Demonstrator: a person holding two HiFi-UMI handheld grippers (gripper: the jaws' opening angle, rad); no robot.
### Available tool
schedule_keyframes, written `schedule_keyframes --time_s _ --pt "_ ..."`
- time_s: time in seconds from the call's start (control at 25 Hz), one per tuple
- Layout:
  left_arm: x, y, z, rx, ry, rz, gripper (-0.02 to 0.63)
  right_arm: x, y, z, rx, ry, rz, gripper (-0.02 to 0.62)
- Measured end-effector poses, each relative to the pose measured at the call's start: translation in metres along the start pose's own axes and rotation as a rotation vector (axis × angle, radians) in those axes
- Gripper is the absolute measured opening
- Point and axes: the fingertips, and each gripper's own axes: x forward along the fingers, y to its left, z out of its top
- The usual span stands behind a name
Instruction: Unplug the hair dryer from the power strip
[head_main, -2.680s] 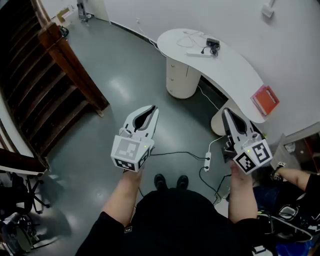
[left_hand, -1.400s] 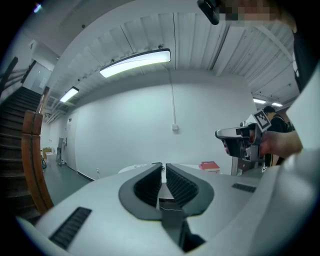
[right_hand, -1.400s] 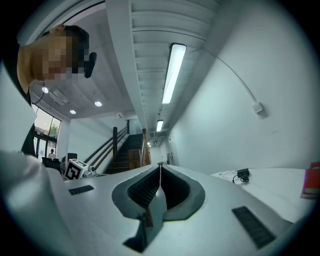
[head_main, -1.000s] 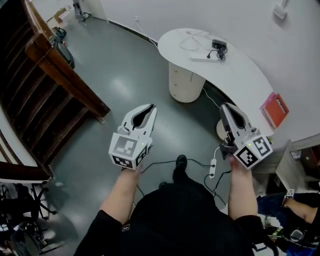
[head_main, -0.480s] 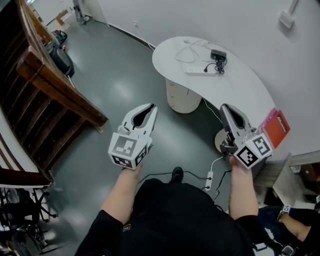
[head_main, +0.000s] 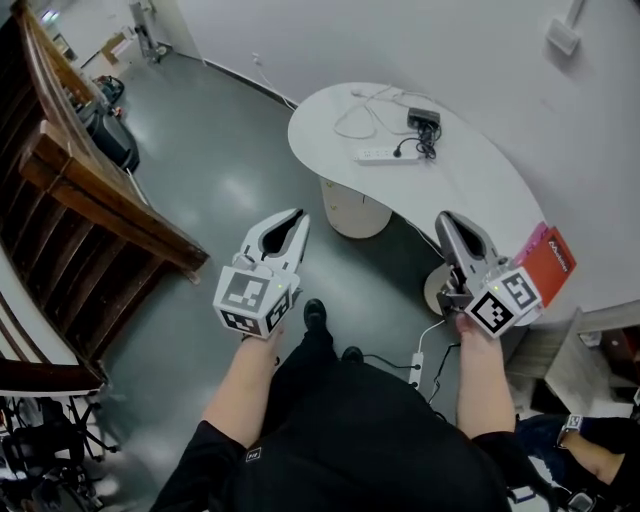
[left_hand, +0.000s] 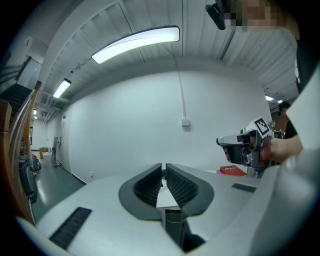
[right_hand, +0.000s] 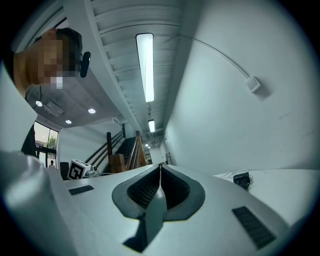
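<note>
Left gripper (head_main: 296, 214): centre-left; we hold its jaws together, empty.
Right gripper (head_main: 446, 219): centre-right; we keep it closed, empty.
Power strip (head_main: 385, 154): upper centre, on the white table (head_main: 470, 185), beside a black corded device (head_main: 422, 120).

What I'm seeing from here: glossy grey floor (head_main: 230, 170), plain white walls (head_main: 400, 40), and a curvy white table (head_main: 480, 200) along the wall, sitting on a rounded white pedestal (head_main: 350, 212). Dark wooden staircase (head_main: 60, 250) with a chunky railing off to the left. Overhead, a slatted white ceiling (left_hand: 150, 15) with long strip lights (left_hand: 135, 42) on.
</note>
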Motion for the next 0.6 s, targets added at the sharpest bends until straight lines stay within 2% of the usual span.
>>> schedule_keyframes --time_s 0.28,0.6 --pt "0.048 0.021 -0.004 -0.009 -0.009 -0.050 0.035 0.024 -0.029 0.003 -0.027 0.008 -0.046 0.035" --pt "0.121 0.070 -0.007 -0.002 -0.013 -0.128 0.035 0.088 -0.071 0.000 -0.043 0.036 -0.117 0.035"
